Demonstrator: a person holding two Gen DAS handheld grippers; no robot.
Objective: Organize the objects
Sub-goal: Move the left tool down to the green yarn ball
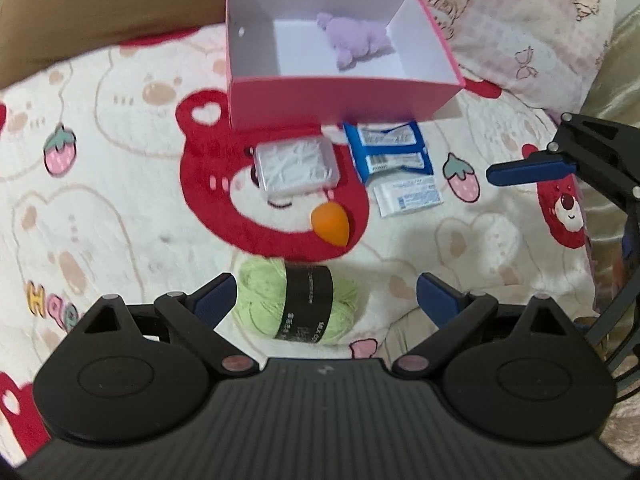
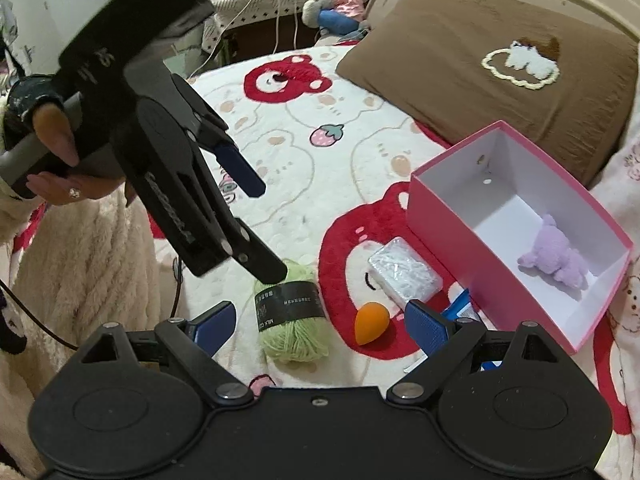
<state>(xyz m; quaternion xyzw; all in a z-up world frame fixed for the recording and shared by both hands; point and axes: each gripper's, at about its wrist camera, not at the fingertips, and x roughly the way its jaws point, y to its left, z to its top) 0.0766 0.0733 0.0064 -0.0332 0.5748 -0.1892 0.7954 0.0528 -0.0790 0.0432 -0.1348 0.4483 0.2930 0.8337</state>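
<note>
Left gripper (image 1: 324,294) spread wide, green yarn (image 1: 298,300) between unpressed fingers. Right gripper (image 2: 320,322) likewise spread, empty. Pink box (image 1: 328,100) at twelve o'clock, holding purple plush (image 1: 358,42)

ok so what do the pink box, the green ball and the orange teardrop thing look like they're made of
Pink box: likely card, with thin flat walls, matte pink outside and white inside.
Green ball: yarn, with wound fuzzy strands under a black paper band.
Orange teardrop: probably soft foam, smooth and matte with no shine, though the pictures cannot confirm that it is soft.
</note>
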